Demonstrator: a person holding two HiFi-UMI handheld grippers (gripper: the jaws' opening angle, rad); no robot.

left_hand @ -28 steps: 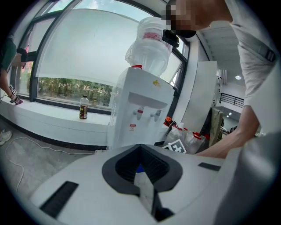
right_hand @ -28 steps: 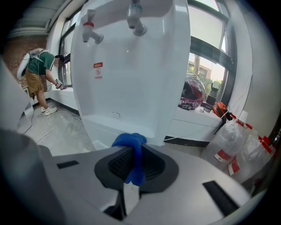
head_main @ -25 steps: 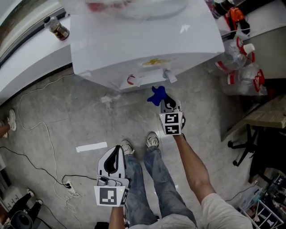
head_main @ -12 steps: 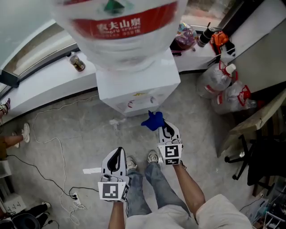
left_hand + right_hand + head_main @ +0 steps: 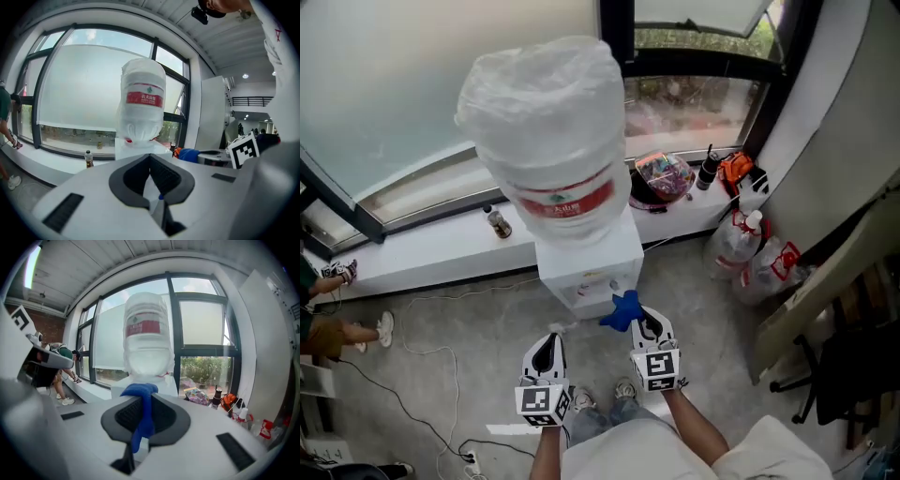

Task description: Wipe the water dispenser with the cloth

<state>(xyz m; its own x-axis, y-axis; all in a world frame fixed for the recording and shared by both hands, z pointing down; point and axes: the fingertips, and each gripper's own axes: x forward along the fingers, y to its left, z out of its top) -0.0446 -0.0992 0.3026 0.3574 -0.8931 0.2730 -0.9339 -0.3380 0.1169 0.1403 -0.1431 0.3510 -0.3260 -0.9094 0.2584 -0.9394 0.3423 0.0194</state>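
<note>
The white water dispenser (image 5: 586,267) stands by the window with a big plastic-wrapped bottle (image 5: 553,141) on top. My right gripper (image 5: 649,328) is shut on a blue cloth (image 5: 623,311), which hangs just before the dispenser's front lower edge. In the right gripper view the cloth (image 5: 143,408) drapes between the jaws of the right gripper (image 5: 143,397), with the bottle (image 5: 147,338) straight ahead. My left gripper (image 5: 546,361) is lower left of the dispenser, shut and holding nothing. The left gripper view shows the left gripper (image 5: 150,157) pointing at the dispenser (image 5: 136,147).
On the white window ledge (image 5: 441,248) stand a small brown bottle (image 5: 498,224), a colourful bag (image 5: 661,173) and a dark bottle (image 5: 707,169). Plastic bags with bottles (image 5: 750,258) lie to the right. Cables (image 5: 422,356) run over the floor at left, near a person's feet (image 5: 337,328).
The head view has drawn back and tilted up, so the whole dispenser and bottle now show. Both grippers sit lower in the frame; the right one still holds the cloth by the dispenser's front.
</note>
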